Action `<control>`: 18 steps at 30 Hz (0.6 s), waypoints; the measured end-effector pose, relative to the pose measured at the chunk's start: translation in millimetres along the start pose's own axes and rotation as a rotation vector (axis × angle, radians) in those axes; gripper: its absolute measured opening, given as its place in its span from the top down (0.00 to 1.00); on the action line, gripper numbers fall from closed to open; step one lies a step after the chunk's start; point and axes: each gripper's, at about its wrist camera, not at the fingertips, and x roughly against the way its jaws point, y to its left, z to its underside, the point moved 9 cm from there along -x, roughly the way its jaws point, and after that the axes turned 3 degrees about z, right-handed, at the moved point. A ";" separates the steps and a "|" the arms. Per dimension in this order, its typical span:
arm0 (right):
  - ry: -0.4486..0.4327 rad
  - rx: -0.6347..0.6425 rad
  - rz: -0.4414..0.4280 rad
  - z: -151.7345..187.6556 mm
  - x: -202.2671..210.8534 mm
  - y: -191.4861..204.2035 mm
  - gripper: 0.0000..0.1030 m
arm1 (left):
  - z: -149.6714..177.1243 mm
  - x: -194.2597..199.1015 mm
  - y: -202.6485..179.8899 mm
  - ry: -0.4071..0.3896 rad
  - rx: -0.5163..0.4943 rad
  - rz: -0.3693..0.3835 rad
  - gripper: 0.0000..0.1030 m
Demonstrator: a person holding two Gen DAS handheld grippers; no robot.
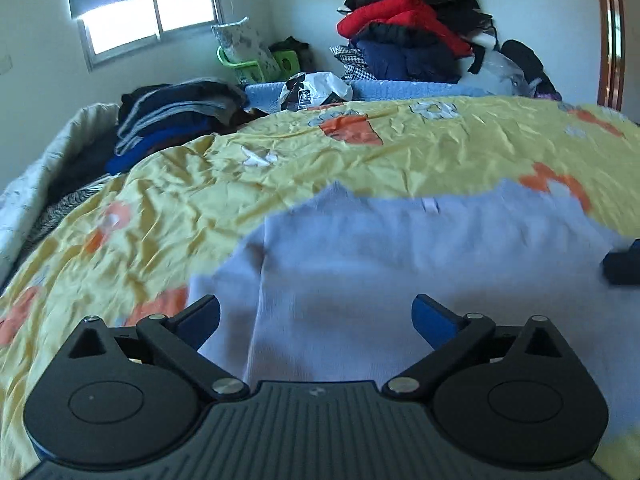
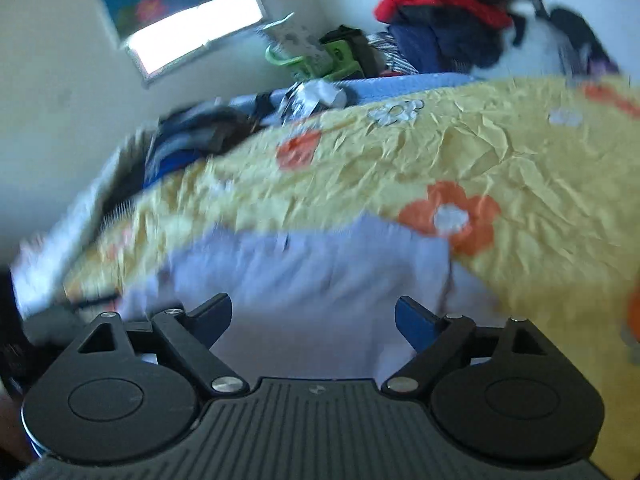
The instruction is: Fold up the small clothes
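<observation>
- Folding starts from the pale lilac garment, lying flat on the yellow flowered bedspread, near edge toward both cameras; small tag at its far edge, a lengthwise crease or seam down its left part.
- Judgement: no fold looks begun; step in hand is likely getting a grip on the near edge or corners.
- To do it well: pinch a single edge at each side, not the bedspread under it; lift both sides evenly, carry them toward the far edge, lay down smooth; thin cloth will likely sag and wrinkle if one side leads.
- Left hand-held gripper: fingers spread wide, nothing between them, hovering over the garment's near left part, pointing along the bed.
- Right hand-held gripper: fingers spread wide, holding nothing, over the garment's near right part; view is blurred and tilted, contact with cloth cannot be told.
- Dark shape at the right edge of the left view is probably the other gripper; too cropped to be sure.
- Farther out: stack of folded clothes at the bed's left, pile of jackets by the wall, window behind.
</observation>
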 end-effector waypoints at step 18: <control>-0.007 0.076 0.131 89.2 80.1 35.0 0.12 | 70.3 83.5 -5.8 0.056 0.076 0.015 0.00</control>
